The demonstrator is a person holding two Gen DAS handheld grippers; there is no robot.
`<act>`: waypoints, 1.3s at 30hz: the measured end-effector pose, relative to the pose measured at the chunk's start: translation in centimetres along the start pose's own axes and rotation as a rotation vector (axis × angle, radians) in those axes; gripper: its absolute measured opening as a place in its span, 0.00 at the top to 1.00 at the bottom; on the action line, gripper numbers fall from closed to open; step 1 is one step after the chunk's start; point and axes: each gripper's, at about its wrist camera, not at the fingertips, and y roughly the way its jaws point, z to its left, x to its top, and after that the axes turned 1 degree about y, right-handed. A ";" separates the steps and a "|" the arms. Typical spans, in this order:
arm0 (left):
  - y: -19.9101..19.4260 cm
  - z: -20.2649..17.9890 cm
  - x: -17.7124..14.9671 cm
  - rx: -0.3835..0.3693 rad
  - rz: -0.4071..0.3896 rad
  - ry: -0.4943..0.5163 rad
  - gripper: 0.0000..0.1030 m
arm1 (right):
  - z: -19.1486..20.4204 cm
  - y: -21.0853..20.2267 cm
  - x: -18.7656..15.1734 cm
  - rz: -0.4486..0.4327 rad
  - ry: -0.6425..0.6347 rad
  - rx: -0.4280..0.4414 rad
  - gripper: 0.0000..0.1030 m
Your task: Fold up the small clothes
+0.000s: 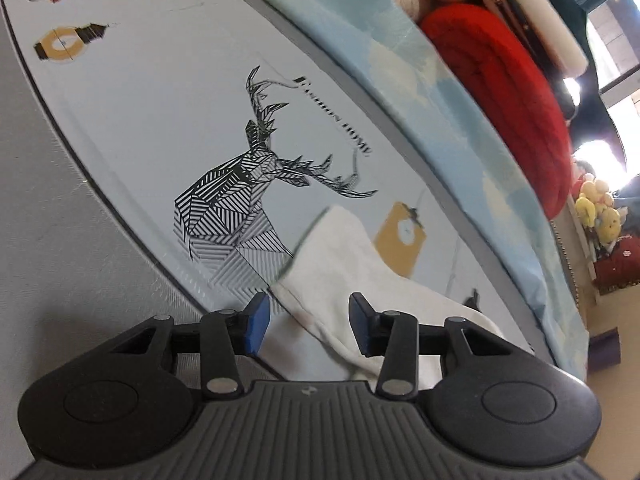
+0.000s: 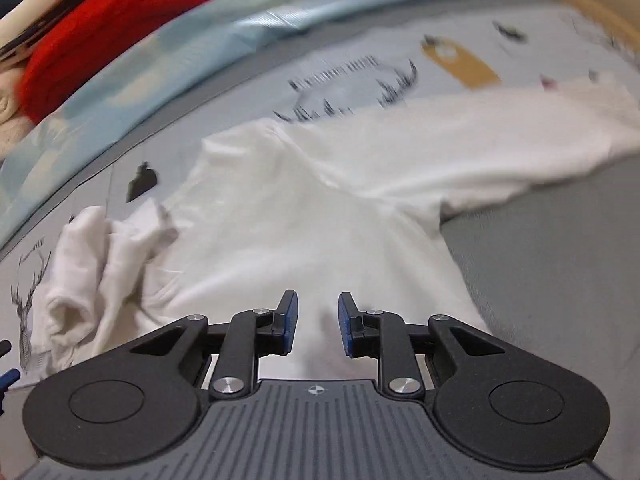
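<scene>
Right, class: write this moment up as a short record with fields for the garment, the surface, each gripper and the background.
garment: white garment, spread out, one end bunched
surface: pale printed mat with a deer design
left gripper: jaws open, a white cloth edge between them, not clamped
right gripper: jaws open, over the cloth
background: red rolled fabric, light blue patterned cloth

Left gripper (image 1: 308, 322): jaws spread wide, blue pads (image 1: 258, 322) facing inward, nothing clamped. Right gripper (image 2: 317, 322): jaws parted, narrower gap, blue pads (image 2: 289, 322) bare, nothing gripped.
</scene>
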 end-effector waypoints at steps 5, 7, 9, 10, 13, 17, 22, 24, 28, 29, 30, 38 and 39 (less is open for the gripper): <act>3.5 0.9 0.1 0.010 -0.013 -0.002 0.54 | -0.4 1.1 0.1 0.049 -0.015 0.069 0.74; 3.9 -0.1 0.2 0.022 -0.033 0.062 0.54 | -0.2 1.3 0.5 0.058 -0.019 0.080 0.74; 4.5 -1.6 -0.1 0.083 -0.039 0.182 0.83 | -0.2 2.4 1.2 0.082 0.000 0.093 0.74; 4.6 -2.3 -0.1 0.132 -0.039 0.250 0.86 | -0.3 2.9 1.4 0.095 0.014 0.089 0.74; 2.7 -2.7 1.1 0.250 -0.141 0.322 0.88 | -0.5 4.3 2.0 0.117 0.043 0.090 0.74; -2.6 0.1 5.0 0.780 -0.484 0.313 0.85 | -0.8 4.5 1.8 0.128 0.064 0.075 0.74; -6.1 3.5 6.2 0.972 -0.619 0.142 0.82 | -0.8 4.3 1.4 0.140 0.082 0.077 0.73; -5.5 0.8 4.9 0.819 -0.600 0.248 0.65 | -0.8 4.1 1.5 0.135 0.085 0.074 0.73; -2.3 -5.3 0.7 0.280 -0.381 0.451 0.49 | -1.0 3.9 1.6 0.124 0.101 0.063 0.70; -1.4 -6.5 -0.4 0.191 -0.317 0.504 0.43 | -1.2 3.9 1.7 0.118 0.107 0.057 0.70; 0.1 -7.7 -1.8 0.105 -0.232 0.568 0.42 | -1.4 3.8 1.7 0.111 0.113 0.050 0.69; 5.9 -7.0 -6.2 0.419 -0.088 0.826 0.55 | -4.1 4.5 2.3 0.107 0.180 0.006 0.69; 5.8 -6.3 -5.4 0.527 -0.103 0.811 0.58 | -4.3 4.5 2.4 0.105 0.185 0.006 0.69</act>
